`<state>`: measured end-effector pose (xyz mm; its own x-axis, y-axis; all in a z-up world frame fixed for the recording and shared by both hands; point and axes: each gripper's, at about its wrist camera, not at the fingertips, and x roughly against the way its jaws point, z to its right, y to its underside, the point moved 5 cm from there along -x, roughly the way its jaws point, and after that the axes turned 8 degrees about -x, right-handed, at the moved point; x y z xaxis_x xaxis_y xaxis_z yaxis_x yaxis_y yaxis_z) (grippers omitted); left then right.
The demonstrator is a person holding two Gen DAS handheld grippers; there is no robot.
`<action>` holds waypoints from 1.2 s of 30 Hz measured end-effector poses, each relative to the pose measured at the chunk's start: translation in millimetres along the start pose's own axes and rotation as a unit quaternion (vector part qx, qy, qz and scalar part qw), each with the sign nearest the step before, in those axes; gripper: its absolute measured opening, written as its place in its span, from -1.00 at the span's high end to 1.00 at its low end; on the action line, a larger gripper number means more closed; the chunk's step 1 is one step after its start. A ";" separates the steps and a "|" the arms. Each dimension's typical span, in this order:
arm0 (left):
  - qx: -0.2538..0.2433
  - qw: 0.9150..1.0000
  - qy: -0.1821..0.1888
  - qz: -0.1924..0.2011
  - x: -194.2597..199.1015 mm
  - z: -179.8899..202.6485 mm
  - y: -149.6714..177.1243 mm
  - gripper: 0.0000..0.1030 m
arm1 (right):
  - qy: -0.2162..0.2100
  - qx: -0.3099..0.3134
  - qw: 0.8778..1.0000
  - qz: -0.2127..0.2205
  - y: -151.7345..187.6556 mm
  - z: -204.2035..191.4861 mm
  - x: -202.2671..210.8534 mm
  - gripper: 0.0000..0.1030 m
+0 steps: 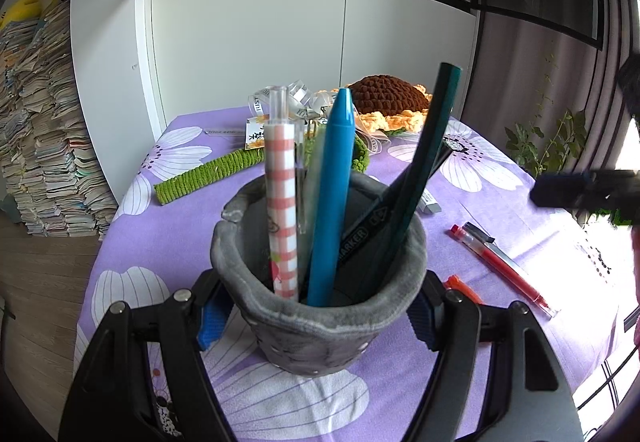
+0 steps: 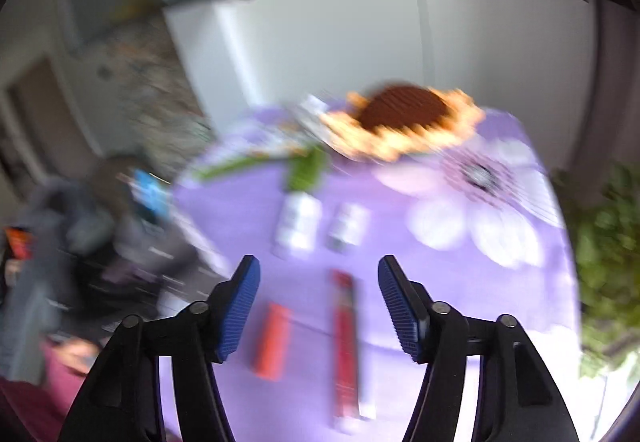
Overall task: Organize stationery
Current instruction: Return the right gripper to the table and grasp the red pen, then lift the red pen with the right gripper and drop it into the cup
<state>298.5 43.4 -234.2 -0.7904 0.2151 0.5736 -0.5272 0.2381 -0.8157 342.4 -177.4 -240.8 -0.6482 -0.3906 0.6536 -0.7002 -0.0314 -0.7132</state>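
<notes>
My left gripper (image 1: 319, 318) is shut on a grey felt pen holder (image 1: 304, 342), its blue pads pressing on both sides. A pink checked pen (image 1: 284, 210), a blue pen (image 1: 332, 194), a black marker (image 1: 358, 236) and a dark green pencil (image 1: 420, 162) stand in the holder. A red pen (image 1: 504, 266) and a short orange piece (image 1: 460, 286) lie on the purple cloth to the right. In the blurred right wrist view my right gripper (image 2: 318, 270) is open above the red pen (image 2: 344, 334), with the orange piece (image 2: 274, 342) beside it. Nothing is between its pads.
Two small white erasers (image 2: 298, 222) lie beyond the red pen. A crochet sunflower (image 1: 386, 98), a ribbon bow (image 1: 296, 102) and a green crochet strip (image 1: 204, 174) sit at the table's far side. Book stacks (image 1: 44, 146) stand on the left, and a plant (image 1: 552, 142) on the right.
</notes>
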 end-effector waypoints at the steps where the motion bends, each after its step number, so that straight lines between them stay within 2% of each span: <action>1: 0.000 1.000 0.000 0.000 0.0 -0.2 0.1 -0.41 | 0.001 -0.001 1.000 -0.016 4.8 3.0 -6.2 0.02; 4: -0.001 1.000 -0.001 -0.001 0.2 0.3 0.1 -0.41 | -0.003 0.018 0.998 -0.059 17.8 0.4 -25.4 0.07; 8: -0.002 1.000 -0.002 -0.002 0.1 -0.4 0.4 -0.41 | 0.004 0.049 0.996 -0.073 16.0 -8.8 -45.1 0.20; 13: -0.002 1.000 -0.001 -0.001 0.0 -0.4 0.4 -0.41 | 0.002 0.058 0.993 -0.104 13.6 -14.2 -68.4 0.29; 17: -0.002 1.000 -0.002 -0.002 0.0 -0.4 0.4 -0.41 | 0.005 0.062 0.992 -0.112 15.0 -14.8 -77.9 0.43; 22: -0.002 1.000 -0.002 -0.002 -0.2 -0.5 0.3 -0.41 | 0.040 0.086 0.989 -0.111 10.8 -16.7 -83.4 0.44; 28: -0.003 1.000 -0.003 -0.002 -0.7 -1.0 0.4 -0.41 | 0.051 0.134 0.981 -0.129 8.6 -32.1 -96.5 0.44; 30: -0.003 1.000 -0.003 -0.002 -0.7 -0.9 0.4 -0.41 | 0.048 0.140 0.978 -0.149 11.5 -35.2 -102.2 0.45; 33: -0.003 1.000 -0.003 -0.002 -1.0 -0.8 0.6 -0.41 | 0.046 0.127 0.979 -0.155 11.0 -31.8 -100.9 0.56; 36: -0.003 1.000 -0.003 -0.002 -0.7 -0.5 0.7 -0.41 | 0.047 0.126 0.979 -0.154 13.1 -28.5 -96.7 0.79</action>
<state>298.9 43.9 -235.1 -0.7900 0.2080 0.5768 -0.5287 0.2453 -0.8126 387.4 -113.8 -306.1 -0.4511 -0.2415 0.8592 -0.7786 -0.3641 -0.5111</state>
